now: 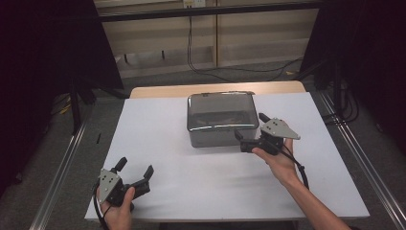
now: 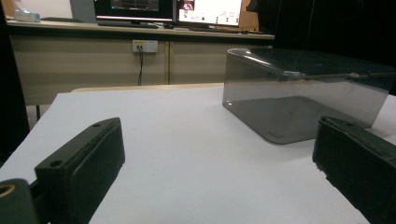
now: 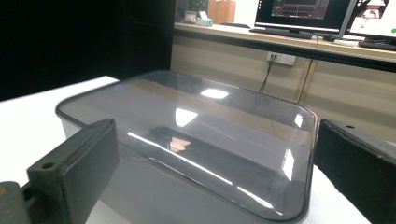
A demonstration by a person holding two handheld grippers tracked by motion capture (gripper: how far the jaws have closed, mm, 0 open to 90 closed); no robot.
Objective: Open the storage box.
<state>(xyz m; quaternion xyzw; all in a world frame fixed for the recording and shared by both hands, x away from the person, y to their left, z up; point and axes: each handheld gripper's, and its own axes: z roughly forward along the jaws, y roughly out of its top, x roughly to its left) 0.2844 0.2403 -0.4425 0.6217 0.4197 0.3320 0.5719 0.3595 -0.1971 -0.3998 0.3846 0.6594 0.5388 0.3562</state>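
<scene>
Too murky to tell what lies inside the smoked clear box [image 1: 220, 118] at the table's [image 1: 158, 143] far middle: only dark shapes and glare through the lid. Cut off at the right edge in the left gripper view [image 2: 308, 93], at the bottom edge in the right gripper view [image 3: 187, 154]. Unreadable at this size, the monitors [image 3: 299, 11] on the far counter.

No readable text, label, brand or number showing anywhere. Monitors [image 2: 168, 10] on far desk glowing with screen content, too small and blurred to read. Smoky plastic box [image 1: 220, 118] on surface bearing no legible marking.
</scene>
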